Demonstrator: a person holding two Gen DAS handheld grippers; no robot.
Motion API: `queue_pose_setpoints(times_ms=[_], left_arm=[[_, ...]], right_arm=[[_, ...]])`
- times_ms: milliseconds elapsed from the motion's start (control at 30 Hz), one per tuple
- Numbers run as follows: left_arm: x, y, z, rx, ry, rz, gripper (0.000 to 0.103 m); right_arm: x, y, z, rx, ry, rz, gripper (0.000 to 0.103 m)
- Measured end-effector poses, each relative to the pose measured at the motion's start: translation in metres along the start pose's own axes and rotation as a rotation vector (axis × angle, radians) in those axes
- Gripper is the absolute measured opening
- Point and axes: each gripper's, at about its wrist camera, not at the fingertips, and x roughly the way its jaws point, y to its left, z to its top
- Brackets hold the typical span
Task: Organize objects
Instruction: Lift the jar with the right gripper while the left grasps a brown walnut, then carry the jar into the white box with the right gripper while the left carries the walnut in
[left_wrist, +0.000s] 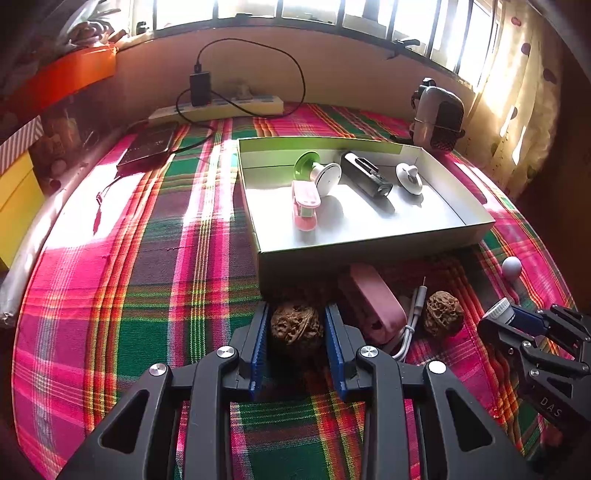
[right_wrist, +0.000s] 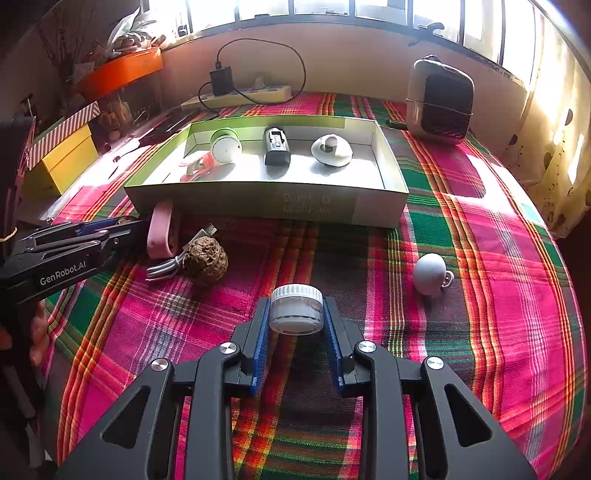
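Plaid-clothed table, two pairs of tongs loaded, open box behind.

Left tongs: blue pads pinching a wrinkled walnut just in front of the box. Right tongs: pressed onto a small white-lidded jar, held clear in front of the box's long wall.
Already in the box: green-and-white spool, black device, white knob, pink clip.
Loose on the cloth: second walnut, pink case, white cable, grey ball.
Hazards, as judged: the walnut's bumpy round shell may roll out of the flat pads; the jar's smooth wall may slide if the grip eases. Either load, carried low, could catch the box wall and shove the box. The left tongs sit close to the cable and case, so a careless lift may drag them.
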Motion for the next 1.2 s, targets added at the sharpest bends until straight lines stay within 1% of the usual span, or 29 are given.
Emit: queue_pose_setpoints(times_ms=[367, 567, 800, 933, 1200], left_arm=[[-0.006, -0.003, -0.002, 0.006, -0.004, 0.019, 0.027], [-0.020, -0.007, 0.002, 0.015, -0.033, 0.008, 0.027], [-0.032, -0.011, 0.011, 0.015, -0.057, -0.012, 0.027], [-0.035, -0.010, 0.015, 0.005, -0.064, -0.037, 0.027], [-0.035, -0.015, 0.028, 0.009, -0.077, -0.034, 0.027]], right_arm=[[0.000, -0.003, 0.000, 0.011, -0.004, 0.019, 0.029], [-0.008, -0.005, 0.004, 0.010, -0.027, 0.026, 0.029], [-0.019, -0.011, 0.017, 0.015, -0.055, 0.044, 0.029], [-0.025, -0.014, 0.027, 0.014, -0.081, 0.050, 0.029], [-0.026, -0.020, 0.047, 0.010, -0.095, 0.069, 0.029]])
